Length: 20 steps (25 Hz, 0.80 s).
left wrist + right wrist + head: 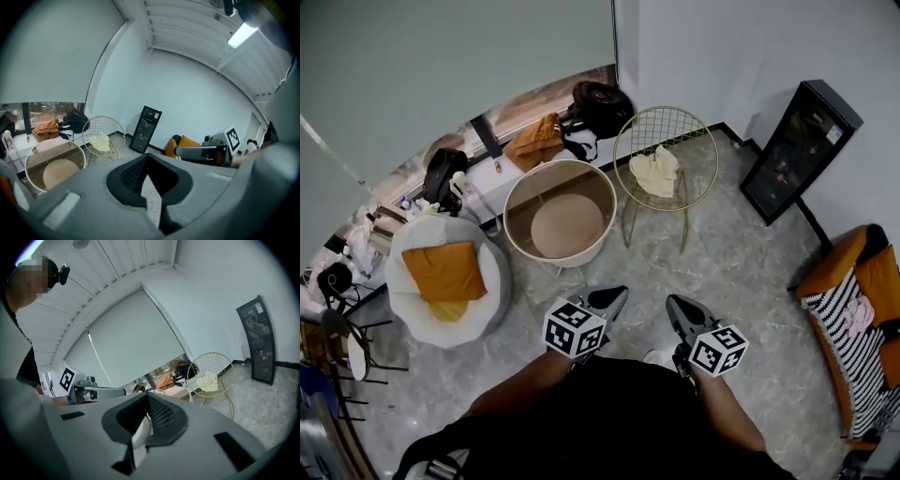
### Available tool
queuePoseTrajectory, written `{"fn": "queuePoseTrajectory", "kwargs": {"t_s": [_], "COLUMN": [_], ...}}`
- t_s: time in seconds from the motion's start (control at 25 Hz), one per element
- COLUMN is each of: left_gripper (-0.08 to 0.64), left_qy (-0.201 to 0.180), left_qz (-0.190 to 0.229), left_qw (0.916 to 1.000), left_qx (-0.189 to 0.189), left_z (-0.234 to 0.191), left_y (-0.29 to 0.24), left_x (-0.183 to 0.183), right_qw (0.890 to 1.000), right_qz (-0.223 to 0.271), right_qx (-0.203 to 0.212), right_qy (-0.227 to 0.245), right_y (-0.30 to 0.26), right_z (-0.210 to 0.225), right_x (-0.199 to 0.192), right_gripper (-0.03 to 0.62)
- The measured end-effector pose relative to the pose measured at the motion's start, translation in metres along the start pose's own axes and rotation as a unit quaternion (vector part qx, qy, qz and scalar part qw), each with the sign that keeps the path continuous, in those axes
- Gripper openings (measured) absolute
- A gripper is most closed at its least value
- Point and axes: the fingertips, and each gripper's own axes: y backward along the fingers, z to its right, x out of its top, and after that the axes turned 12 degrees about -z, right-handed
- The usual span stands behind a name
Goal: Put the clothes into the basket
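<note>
Two tools hang low at the near edge of the head view: the left hand-held gripper (614, 296) and the right hand-held gripper (675, 303). Each is clenched, jaws together with nothing between them, as each gripper view also shows. The basket (561, 211), a round beige tub on the floor (741, 272) just ahead, looks empty. A pale yellow garment (655, 172) lies on the seat of the wire chair (666, 122) just beside the basket. An orange garment (535, 141) sits on the window ledge (492, 173) behind it, next to a black bag (600, 105). The task seems to be at the approach, with no piece picked up yet. The next move likely calls for closing in on the chair, opening one pair of jaws and pinching a fold of the yellow cloth.
</note>
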Motion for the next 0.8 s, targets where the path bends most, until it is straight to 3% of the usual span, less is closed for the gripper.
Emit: {"fn": "queuePoseTrajectory", "kwargs": {"t_s": [0.36,0.8], "left_gripper": [0.0,0.0], "left_qy": [-0.001,0.02], "left_qz": [0.012,0.017], "left_qw": [0.9998,0.9981], "left_qx": [0.015,0.056], "left_z": [0.021,0.039], "left_y": [-0.034,-0.063], "left_x": [0.019,0.025], "right_qw": [1.0,0.998], "right_qz": [-0.012,-0.05], "right_qx": [-0.009,0.026], "right_qy": [-0.005,0.024], "right_y": [0.035,0.05], "right_z": [0.052,0.081], "right_x": [0.003,0.002], "right_gripper": [0.015,0.015]}}
